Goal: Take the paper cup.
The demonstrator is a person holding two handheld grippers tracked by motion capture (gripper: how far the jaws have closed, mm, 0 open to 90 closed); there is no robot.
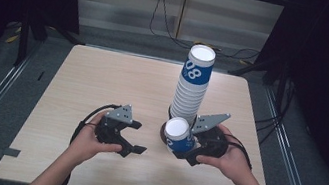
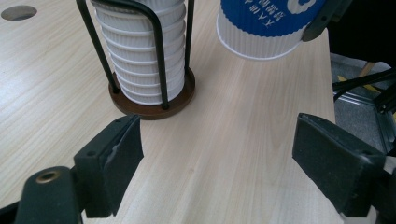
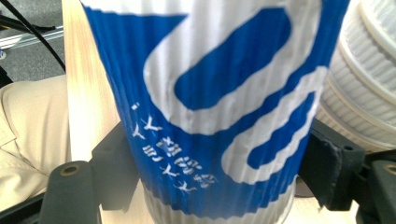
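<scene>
A blue and white ribbed paper cup (image 1: 178, 134) is clamped between the jaws of my right gripper (image 1: 180, 143), just in front of the stack. In the right gripper view the cup (image 3: 215, 107) stands close up between both black pads (image 3: 329, 168). A tall stack of the same cups (image 1: 191, 84) stands in a black wire holder on a round brown base (image 2: 154, 105). My left gripper (image 1: 139, 137) rests left of the held cup, open with bare wood between its jaws (image 2: 224, 163). The held cup (image 2: 266, 28) shows at the top of the left gripper view.
The light wooden table (image 1: 103, 82) has free room on its left half and along the front edge. A round hole (image 2: 18, 12) sits in the tabletop beyond the holder. Dark stands and cables lie on the floor around the table.
</scene>
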